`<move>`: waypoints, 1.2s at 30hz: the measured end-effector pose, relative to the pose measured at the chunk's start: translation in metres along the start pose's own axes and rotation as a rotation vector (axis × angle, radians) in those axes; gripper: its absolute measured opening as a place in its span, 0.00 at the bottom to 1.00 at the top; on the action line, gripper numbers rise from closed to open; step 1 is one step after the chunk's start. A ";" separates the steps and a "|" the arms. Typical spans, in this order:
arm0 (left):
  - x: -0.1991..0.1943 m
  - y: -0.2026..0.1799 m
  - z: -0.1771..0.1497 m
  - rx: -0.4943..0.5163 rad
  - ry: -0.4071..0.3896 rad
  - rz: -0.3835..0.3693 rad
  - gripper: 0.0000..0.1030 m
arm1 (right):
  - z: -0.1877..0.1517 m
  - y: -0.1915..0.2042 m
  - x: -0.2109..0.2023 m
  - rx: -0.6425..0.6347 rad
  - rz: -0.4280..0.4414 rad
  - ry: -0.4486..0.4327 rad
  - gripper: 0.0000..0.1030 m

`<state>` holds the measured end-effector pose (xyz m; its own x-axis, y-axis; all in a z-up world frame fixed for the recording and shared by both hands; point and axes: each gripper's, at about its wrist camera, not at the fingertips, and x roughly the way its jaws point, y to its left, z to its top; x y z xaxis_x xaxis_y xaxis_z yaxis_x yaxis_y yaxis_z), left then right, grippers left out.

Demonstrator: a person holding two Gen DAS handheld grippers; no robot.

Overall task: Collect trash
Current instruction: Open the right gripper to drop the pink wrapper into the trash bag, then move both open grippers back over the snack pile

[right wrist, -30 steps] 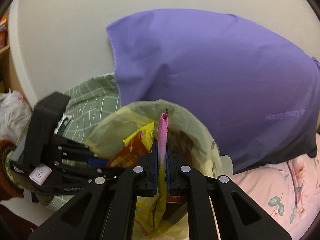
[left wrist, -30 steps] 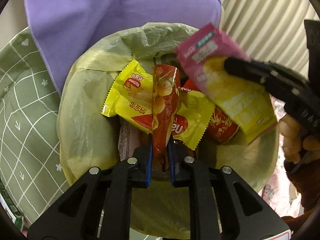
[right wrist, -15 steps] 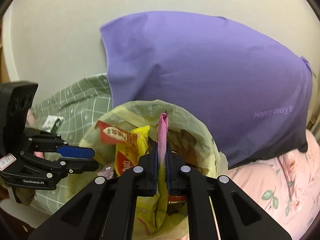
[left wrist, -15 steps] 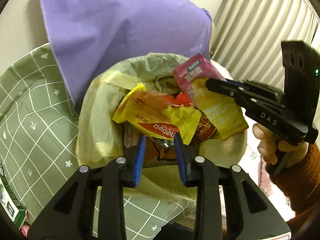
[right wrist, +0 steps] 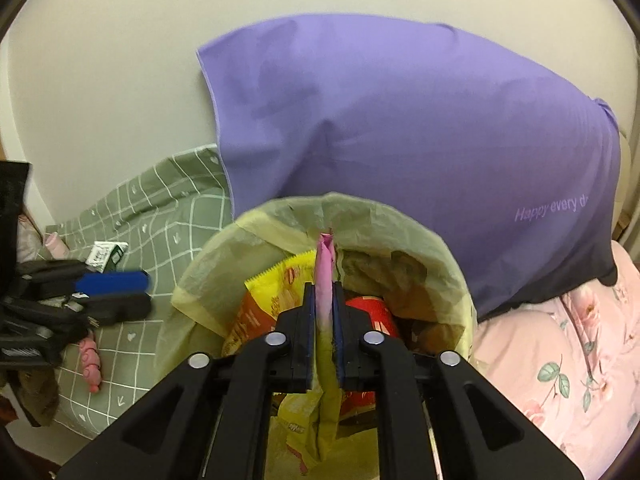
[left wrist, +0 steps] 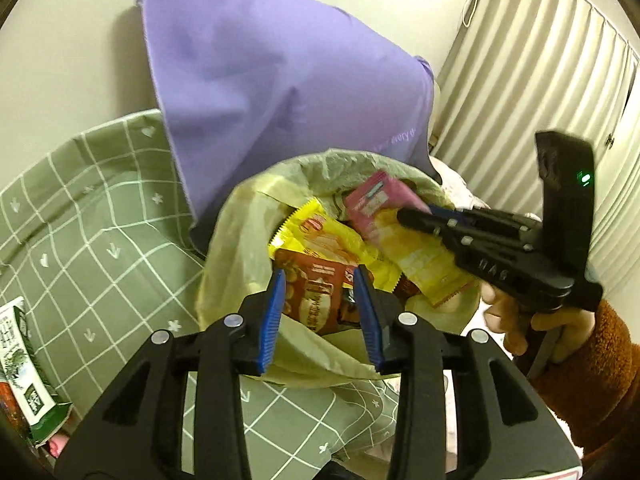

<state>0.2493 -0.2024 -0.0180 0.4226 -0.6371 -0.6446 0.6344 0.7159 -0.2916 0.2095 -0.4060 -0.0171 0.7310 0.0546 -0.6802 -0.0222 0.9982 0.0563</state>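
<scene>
The left tool (left wrist: 322,314) hangs just above the near rim of the bin (left wrist: 240,240), its blue-padded fingers (left wrist: 272,316) spread wide with nothing between them. Inside the bin's yellowish liner lie a red wrapper (left wrist: 316,292) and a yellow wrapper (left wrist: 328,240), the red one directly beyond the gap in the left tool. The right tool (right wrist: 324,332) is clamped tight on a pink and yellow packet (right wrist: 325,280), held edge-up over the bin's opening; in the left view the packet's lower end dips toward the other trash. A purple pillow (right wrist: 400,128) leans on the wall behind, with a green checked blanket (left wrist: 80,220) beside the bin.
</scene>
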 end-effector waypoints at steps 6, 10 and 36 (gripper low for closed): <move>-0.019 0.007 -0.003 -0.008 -0.039 0.039 0.37 | -0.002 0.008 -0.015 -0.004 -0.042 -0.033 0.38; -0.035 0.011 -0.010 -0.009 -0.074 0.095 0.39 | 0.001 0.016 -0.034 -0.005 -0.038 -0.069 0.38; -0.235 0.192 -0.203 -0.417 -0.107 0.636 0.48 | -0.024 0.227 -0.018 -0.176 0.413 0.014 0.47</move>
<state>0.1399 0.1431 -0.0660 0.6983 -0.0755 -0.7118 -0.0397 0.9888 -0.1438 0.1752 -0.1794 -0.0098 0.6271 0.4482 -0.6370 -0.4269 0.8819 0.2002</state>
